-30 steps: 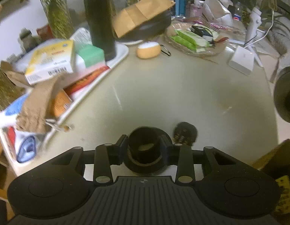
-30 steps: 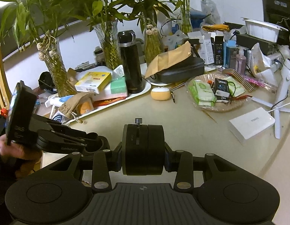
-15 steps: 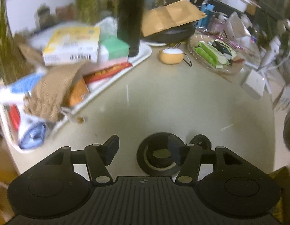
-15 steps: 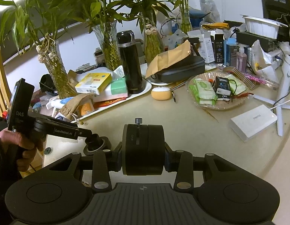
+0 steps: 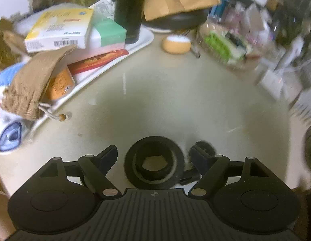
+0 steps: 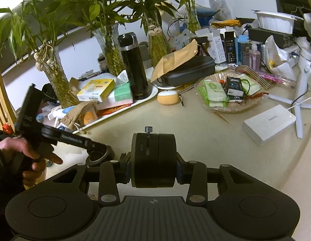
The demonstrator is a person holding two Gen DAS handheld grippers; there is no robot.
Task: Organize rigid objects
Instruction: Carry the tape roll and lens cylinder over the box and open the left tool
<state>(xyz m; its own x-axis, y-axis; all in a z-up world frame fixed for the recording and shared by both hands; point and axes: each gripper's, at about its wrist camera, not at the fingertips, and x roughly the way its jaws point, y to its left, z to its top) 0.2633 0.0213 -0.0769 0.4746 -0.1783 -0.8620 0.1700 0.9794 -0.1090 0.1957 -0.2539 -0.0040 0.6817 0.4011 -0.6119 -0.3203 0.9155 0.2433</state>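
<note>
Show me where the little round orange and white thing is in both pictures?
Left wrist view: the orange and white puck lies on the table at upper middle, just right of the tall black flask.
Right wrist view: it lies at middle, between the white tray and the clear dish of green packets.
Shared landmark: the black flask, standing on the tray just left of it in both views.

Left gripper point(image 5: 154, 156): matte black, a ribbed plate with a small crosshair mark, two round discs, angular linkage arms with silver screw heads. Right gripper point(image 6: 153, 173): identical build and finish. Seen from the right wrist view, the left unit's arm bears white lettering (illegible). Left hand point(image 6: 32, 156): bare skin, dark sleeve at the wrist.
</note>
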